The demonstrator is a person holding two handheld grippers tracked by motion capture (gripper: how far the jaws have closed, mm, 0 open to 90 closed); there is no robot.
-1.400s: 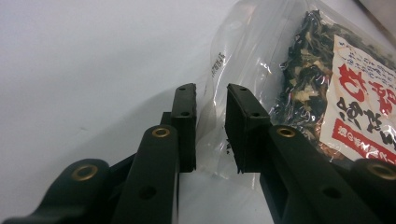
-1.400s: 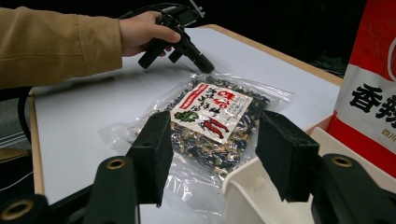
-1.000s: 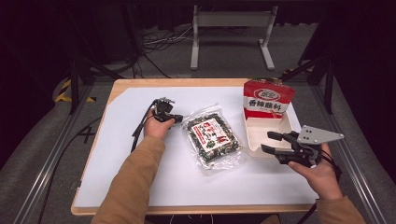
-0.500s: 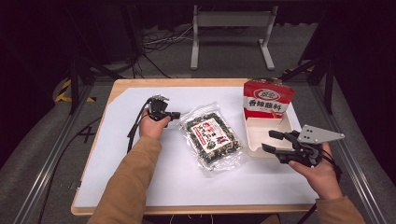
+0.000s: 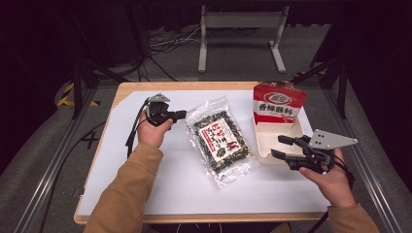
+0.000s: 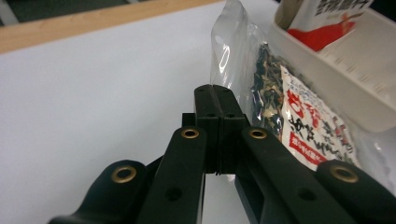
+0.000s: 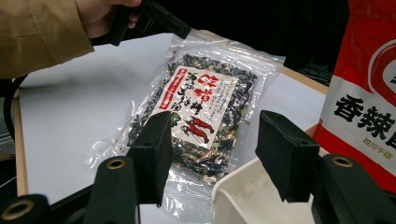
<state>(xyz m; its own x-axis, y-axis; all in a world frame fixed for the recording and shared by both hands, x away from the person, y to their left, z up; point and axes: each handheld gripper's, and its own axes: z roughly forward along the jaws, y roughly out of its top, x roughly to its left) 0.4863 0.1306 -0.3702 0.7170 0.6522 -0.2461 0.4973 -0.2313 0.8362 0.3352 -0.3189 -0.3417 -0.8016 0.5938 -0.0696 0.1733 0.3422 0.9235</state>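
Clear seaweed packet point(image 5: 221, 139) with red-and-white label.

sleeves point(image 5: 131, 194): tan | tongs point(image 6: 215, 109): black, brass rivets | right tongs point(image 5: 282, 147): grey three-cornered plate

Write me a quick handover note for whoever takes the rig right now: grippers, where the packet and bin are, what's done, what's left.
Left gripper: shut, empty, raised beside the top-left corner of the clear packet.
Right gripper: open, empty, at the near end of the white bin, pointing at the packet.
Packet: flat on the white mat, just left of the bin, in neither gripper.
Red bag: upright in the bin's far end.
Done: red bag is in the bin.
Left, probably: grasp the packet and put it in the bin beside the red bag.
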